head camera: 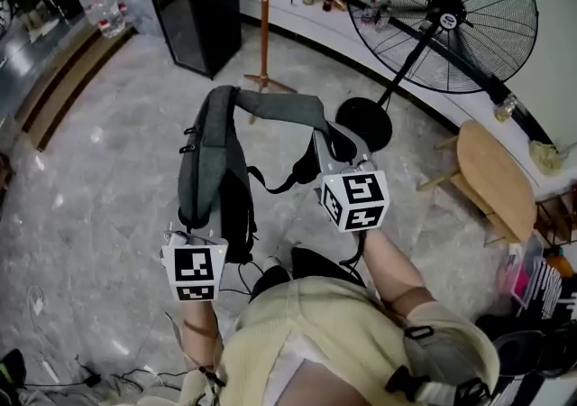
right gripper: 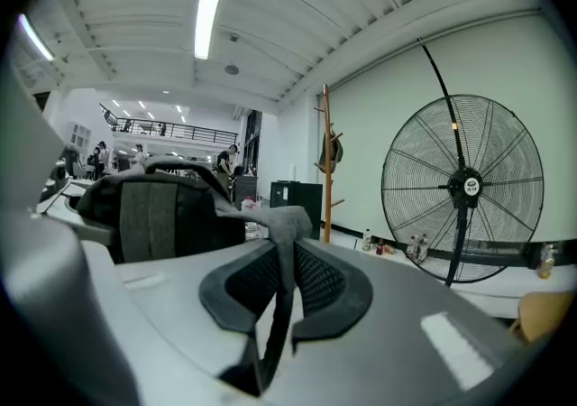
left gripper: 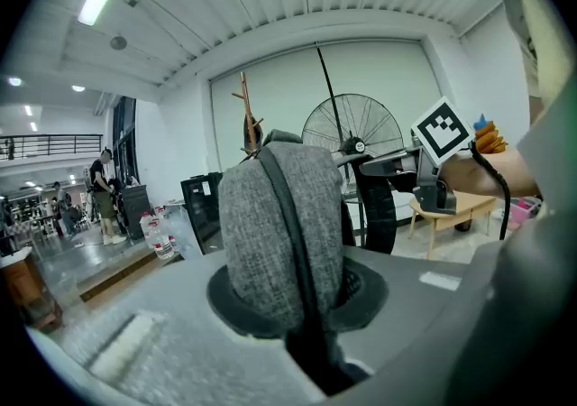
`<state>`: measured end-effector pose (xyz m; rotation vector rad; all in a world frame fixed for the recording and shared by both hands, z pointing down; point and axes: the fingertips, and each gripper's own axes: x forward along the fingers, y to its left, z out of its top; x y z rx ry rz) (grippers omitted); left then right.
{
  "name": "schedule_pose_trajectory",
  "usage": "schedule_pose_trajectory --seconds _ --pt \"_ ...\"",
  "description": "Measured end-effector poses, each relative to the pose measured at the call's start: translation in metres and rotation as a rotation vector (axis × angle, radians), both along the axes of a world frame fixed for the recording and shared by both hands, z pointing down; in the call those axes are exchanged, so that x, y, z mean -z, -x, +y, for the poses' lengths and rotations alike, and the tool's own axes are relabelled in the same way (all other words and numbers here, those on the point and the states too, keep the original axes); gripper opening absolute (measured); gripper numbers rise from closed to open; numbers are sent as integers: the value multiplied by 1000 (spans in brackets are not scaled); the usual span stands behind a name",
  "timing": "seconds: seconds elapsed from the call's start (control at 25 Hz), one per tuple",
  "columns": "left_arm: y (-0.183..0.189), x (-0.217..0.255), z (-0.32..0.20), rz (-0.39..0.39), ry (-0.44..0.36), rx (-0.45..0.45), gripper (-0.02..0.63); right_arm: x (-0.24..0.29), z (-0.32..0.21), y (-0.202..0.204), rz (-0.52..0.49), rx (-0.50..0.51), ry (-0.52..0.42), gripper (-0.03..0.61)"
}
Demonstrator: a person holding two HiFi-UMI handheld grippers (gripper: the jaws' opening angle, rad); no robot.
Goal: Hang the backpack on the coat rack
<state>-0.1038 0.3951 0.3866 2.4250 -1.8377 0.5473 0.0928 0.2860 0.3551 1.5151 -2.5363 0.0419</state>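
Note:
A grey backpack (head camera: 212, 161) hangs in the air between my two grippers, over the marble floor. My left gripper (head camera: 196, 237) is shut on a padded grey part of the backpack (left gripper: 279, 233), which fills the space between its jaws (left gripper: 302, 305). To the right, my right gripper (head camera: 332, 156) is shut on a thin grey strap (right gripper: 287, 246) that runs across from the bag's top (right gripper: 162, 210). The wooden coat rack (head camera: 265, 16) stands ahead near the far wall, apart from the bag. It also shows as a coat rack (left gripper: 245, 120) in the left gripper view and a coat rack (right gripper: 326, 161) in the right one.
A large black pedestal fan (head camera: 442, 12) stands at the right, its round base (head camera: 364, 123) close to the right gripper. A black cabinet (head camera: 194, 3) is left of the rack. A wooden stool (head camera: 491, 179) sits far right. People (left gripper: 101, 197) stand in the distance.

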Motion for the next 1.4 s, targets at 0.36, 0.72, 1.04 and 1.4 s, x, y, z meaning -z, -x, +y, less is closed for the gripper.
schedule_pose_trajectory --seconds 0.36,0.72,1.04,1.4 --pt "3 -2 -30 2 6 13 61 -8 -36 7 -11 28 -7 34" --pt "-8 5 -95 -24 3 44 61 -4 -109 -2 -12 56 -17 34" --pt "-32 3 -162 -20 21 70 61 -7 -184 -24 -25 78 -3 34" --pt "-50 3 -216 -18 24 117 63 -9 -246 -34 -31 122 -6 34"
